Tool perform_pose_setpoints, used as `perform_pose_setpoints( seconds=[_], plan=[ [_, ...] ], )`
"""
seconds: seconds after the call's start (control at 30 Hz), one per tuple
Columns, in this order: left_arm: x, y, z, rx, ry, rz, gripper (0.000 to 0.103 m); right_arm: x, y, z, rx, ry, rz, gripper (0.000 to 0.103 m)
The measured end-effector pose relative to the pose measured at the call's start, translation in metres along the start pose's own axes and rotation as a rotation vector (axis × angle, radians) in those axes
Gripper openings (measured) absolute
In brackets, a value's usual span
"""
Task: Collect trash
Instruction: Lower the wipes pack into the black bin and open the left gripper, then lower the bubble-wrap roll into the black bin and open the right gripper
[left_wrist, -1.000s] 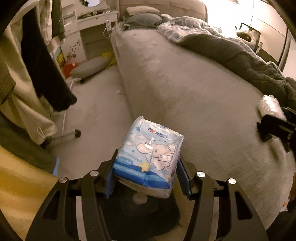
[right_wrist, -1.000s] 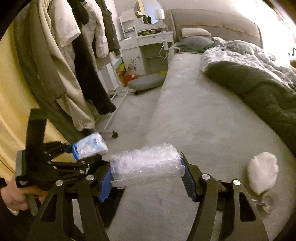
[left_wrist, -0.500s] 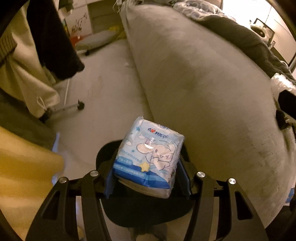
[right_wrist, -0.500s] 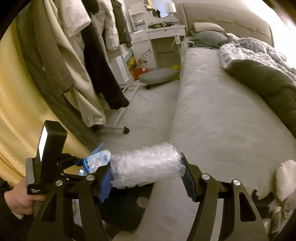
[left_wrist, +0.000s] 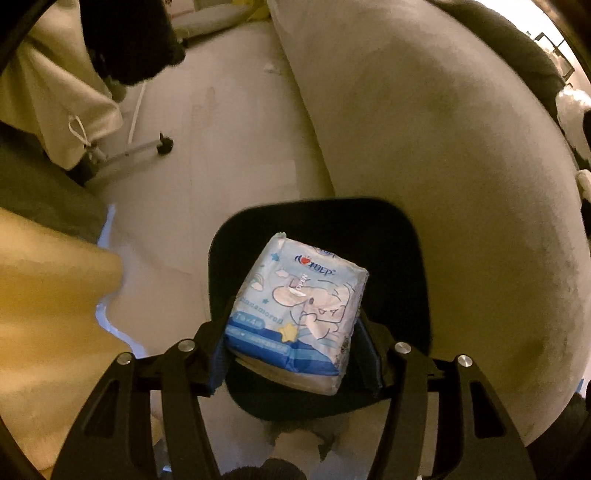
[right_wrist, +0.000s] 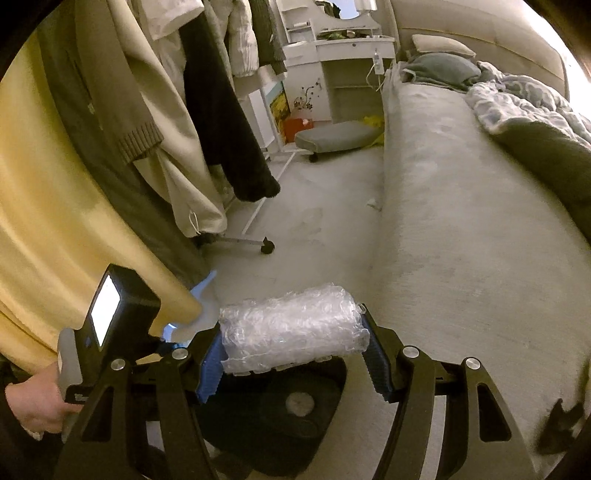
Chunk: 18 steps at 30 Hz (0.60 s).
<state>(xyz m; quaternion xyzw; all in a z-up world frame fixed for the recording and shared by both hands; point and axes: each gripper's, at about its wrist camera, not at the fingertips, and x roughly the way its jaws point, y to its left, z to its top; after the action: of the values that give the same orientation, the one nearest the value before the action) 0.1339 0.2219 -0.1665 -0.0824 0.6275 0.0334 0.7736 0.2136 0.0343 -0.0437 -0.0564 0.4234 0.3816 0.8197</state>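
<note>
A blue and white tissue pack (left_wrist: 299, 306) sits between the pads of my left gripper (left_wrist: 295, 354), which is shut on it and points steeply down. The pack hangs over the open mouth of a black trash bin (left_wrist: 406, 258) on the floor beside the bed. My right gripper (right_wrist: 291, 354) is shut on a roll of clear bubble wrap (right_wrist: 291, 328), held crosswise just above the bin's near rim (right_wrist: 332, 373). A hand (right_wrist: 33, 406) grips the left tool at the lower left of the right wrist view.
The grey bed (right_wrist: 461, 221) runs along the right with a dark blanket (right_wrist: 546, 155) on it. Hanging clothes (right_wrist: 207, 110) and a yellow curtain (right_wrist: 55, 221) crowd the left. A rack's wheeled foot (right_wrist: 267, 245) rests on the pale floor. A low stool (right_wrist: 336, 134) stands farther back.
Both grippers have moved down and toward the bin, still holding their loads. The left view has tipped downward, and the black bin now lies fully under the tissue pack.
</note>
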Motion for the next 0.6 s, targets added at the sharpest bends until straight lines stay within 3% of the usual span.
perform_pose_setpoints(
  seconds=[0.1,0.23,0.33,0.6],
  plan=[
    [0.007,0.009,-0.004,0.0,0.039,-0.013,0.063,0.009,0.001,0.0,0.0,0.016,-0.004,0.065],
    [0.009,0.015,-0.008,0.0,0.057,-0.05,0.076,0.024,0.006,-0.002,-0.004,0.046,-0.007,0.065],
    [0.007,0.022,-0.009,-0.003,0.053,-0.057,0.077,0.036,0.011,-0.003,-0.007,0.068,-0.008,0.065],
    [-0.024,0.043,-0.004,-0.052,-0.094,-0.081,0.077,0.067,0.019,-0.011,-0.016,0.142,-0.015,0.065]
  ],
)
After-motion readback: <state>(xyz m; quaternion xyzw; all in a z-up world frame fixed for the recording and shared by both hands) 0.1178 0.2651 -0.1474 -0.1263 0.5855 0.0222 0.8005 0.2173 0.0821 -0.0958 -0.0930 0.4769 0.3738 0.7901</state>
